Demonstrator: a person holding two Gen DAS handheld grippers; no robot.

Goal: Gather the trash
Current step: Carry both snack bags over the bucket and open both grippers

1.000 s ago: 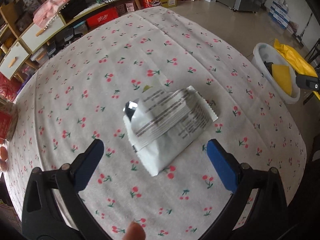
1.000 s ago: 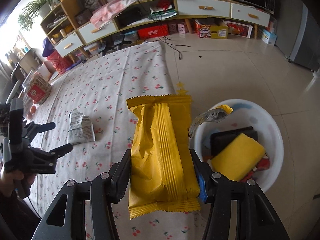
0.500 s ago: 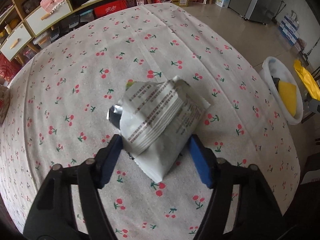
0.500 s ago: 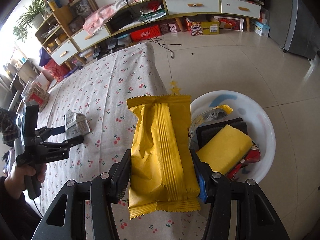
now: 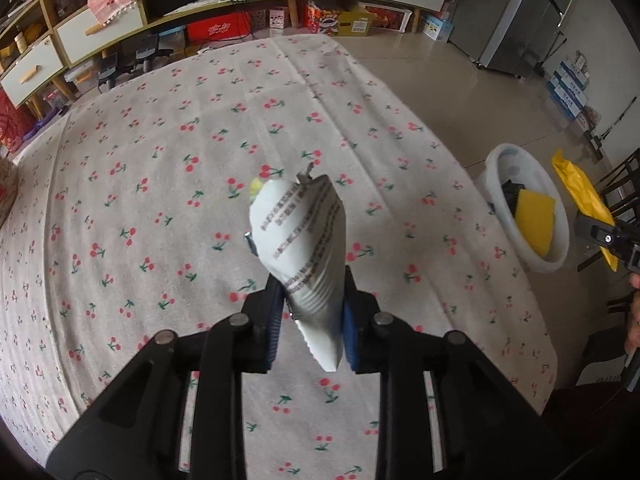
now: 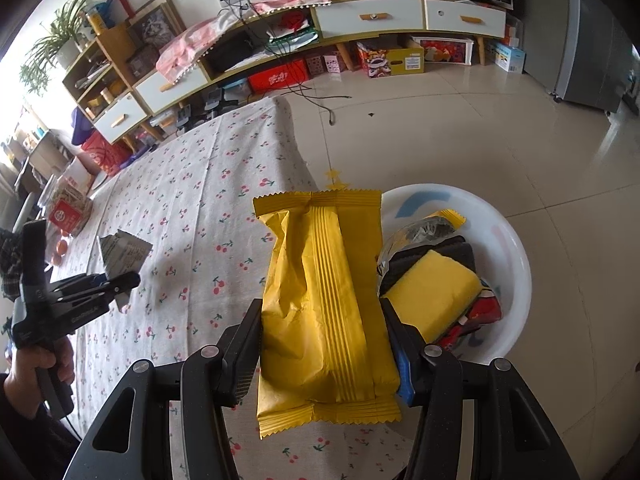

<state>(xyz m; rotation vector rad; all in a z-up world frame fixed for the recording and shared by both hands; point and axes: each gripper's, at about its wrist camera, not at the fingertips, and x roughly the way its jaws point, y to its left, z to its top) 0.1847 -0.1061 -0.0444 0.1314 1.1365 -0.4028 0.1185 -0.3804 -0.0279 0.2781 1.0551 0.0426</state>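
My left gripper (image 5: 310,308) is shut on a white printed snack wrapper (image 5: 304,236) and holds it lifted above the cherry-print tablecloth (image 5: 160,184); it also shows in the right wrist view (image 6: 122,254). My right gripper (image 6: 324,340) is shut on a yellow snack packet (image 6: 324,296), held over the table's edge beside the white trash basin (image 6: 516,264). The basin holds a yellow sponge (image 6: 432,292) and several wrappers. In the left wrist view the basin (image 5: 496,164) stands on the floor to the right.
Shelves and drawers (image 6: 372,16) with boxes line the far wall. A red box (image 6: 64,216) sits at the table's far left. A grey fridge (image 5: 516,16) stands at the back right. Tiled floor (image 6: 460,140) surrounds the basin.
My left gripper closed on the white wrapper and lifted it off the table. My right gripper moved the yellow packet slightly closer to the basin.
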